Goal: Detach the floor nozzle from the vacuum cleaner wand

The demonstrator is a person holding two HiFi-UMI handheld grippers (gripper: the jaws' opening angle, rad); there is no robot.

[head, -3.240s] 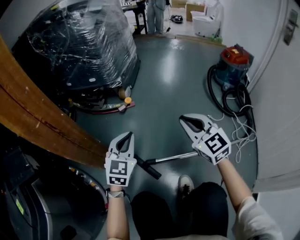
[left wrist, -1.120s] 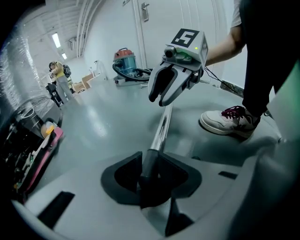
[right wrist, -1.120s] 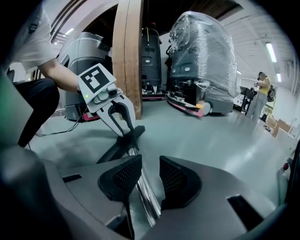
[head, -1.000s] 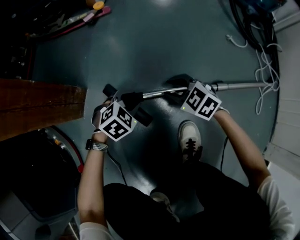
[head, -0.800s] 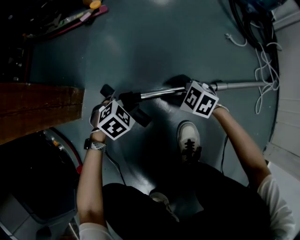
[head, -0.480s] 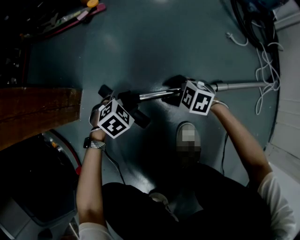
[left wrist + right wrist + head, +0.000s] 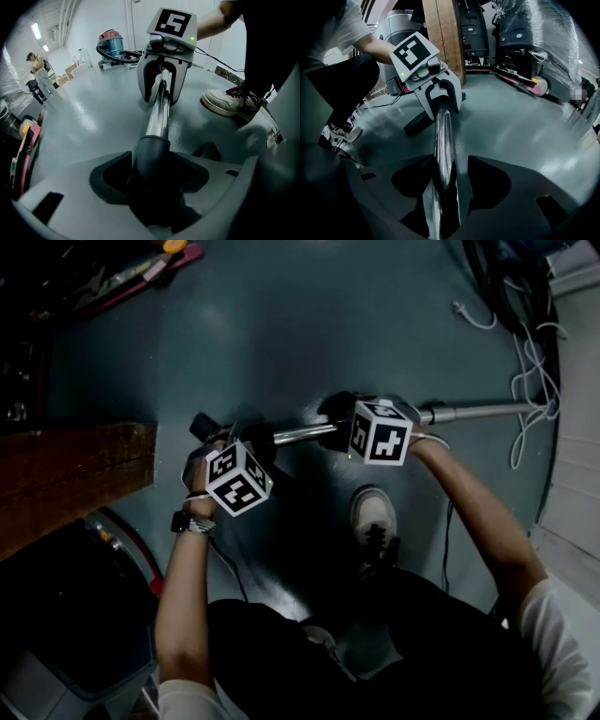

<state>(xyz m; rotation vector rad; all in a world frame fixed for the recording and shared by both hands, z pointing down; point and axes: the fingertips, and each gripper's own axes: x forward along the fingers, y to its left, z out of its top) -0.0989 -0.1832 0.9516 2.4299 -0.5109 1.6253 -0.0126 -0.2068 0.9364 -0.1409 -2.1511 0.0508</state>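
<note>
The chrome wand (image 7: 469, 412) lies on the grey floor, and its left end runs into the black collar of the floor nozzle (image 7: 200, 425). My left gripper (image 7: 232, 440) points steeply down over that joint. In the left gripper view the dark collar (image 7: 152, 150) sits between its jaws, which have just been opening. My right gripper (image 7: 352, 415) straddles the bare tube (image 7: 443, 136) further right. Its jaws have also just been opening, and a strip of floor shows beside the tube. Each gripper view shows the other gripper astride the wand (image 7: 161, 79) (image 7: 440, 96).
A wooden beam (image 7: 66, 474) crosses the left side. The person's shoe (image 7: 373, 517) stands just below the wand. Black hose and white cables (image 7: 525, 352) lie at the right, with the vacuum cleaner body (image 7: 110, 42) beyond. A film-wrapped machine (image 7: 539, 33) stands behind.
Both grippers have come down over the wand and tilted more steeply, their cubes turning. The left one has settled over the nozzle collar, the right one over the tube.
</note>
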